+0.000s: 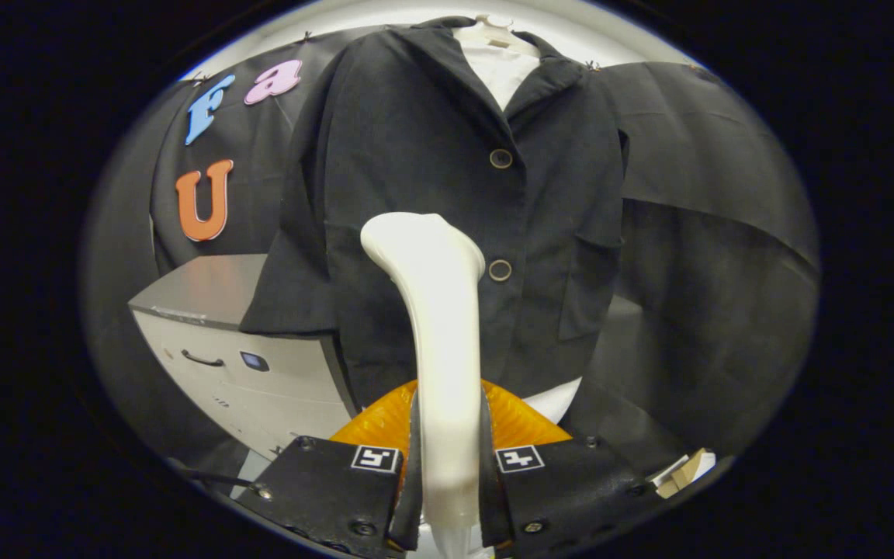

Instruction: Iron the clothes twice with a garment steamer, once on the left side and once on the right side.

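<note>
A dark button-front jacket [431,155] hangs on a white hanger [497,23] over a white inner layer, straight ahead of me. My gripper [447,458] is shut on the white garment steamer [435,310], both fingers pressing its handle. The steamer's head rises beyond the fingers and sits in front of the jacket's left half, beside the lower button [500,270]. Whether the head touches the cloth I cannot tell. An orange ribbed part [521,423] shows just behind the fingers.
A grey cabinet [230,341] with a drawer handle stands to the left, beneath the jacket's sleeve. Black cloth drapes behind and to the right of the jacket. A small cardboard piece [684,470] lies low on the right.
</note>
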`<state>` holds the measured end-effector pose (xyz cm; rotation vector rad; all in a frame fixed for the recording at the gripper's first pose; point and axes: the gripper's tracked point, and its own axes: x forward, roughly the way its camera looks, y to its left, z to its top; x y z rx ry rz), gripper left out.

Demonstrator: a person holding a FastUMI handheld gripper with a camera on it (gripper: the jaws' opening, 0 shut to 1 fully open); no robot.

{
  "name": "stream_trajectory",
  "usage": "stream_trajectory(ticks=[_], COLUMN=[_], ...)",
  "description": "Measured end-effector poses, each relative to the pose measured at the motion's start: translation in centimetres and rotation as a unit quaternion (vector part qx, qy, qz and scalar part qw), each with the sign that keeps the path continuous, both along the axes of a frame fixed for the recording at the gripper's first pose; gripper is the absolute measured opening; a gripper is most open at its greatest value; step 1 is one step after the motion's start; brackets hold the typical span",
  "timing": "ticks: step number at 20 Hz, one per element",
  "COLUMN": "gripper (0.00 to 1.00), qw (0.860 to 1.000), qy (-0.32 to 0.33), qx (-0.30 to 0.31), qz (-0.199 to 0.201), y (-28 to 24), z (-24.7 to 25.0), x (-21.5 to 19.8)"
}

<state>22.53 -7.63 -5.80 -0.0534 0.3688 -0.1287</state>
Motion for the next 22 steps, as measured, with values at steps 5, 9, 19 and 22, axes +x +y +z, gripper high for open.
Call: stream_trajectory(ticks=[5,9,19,22], gripper=[0.32,0.32,0.32,0.32], qw=[1.000,0.999,0.992,0.989], qy=[0.005,-0.015,-0.089,-0.112], qx=[0.020,0.031,0.042,0.045], qz=[-0.003,-0.015,-0.084,-0.090], y=[0.0,-2.4,-12.3,-14.1], z=[0.1,2.5,12.3,15.9], x=[-1.0,-4.2,-7.3,-6.0])
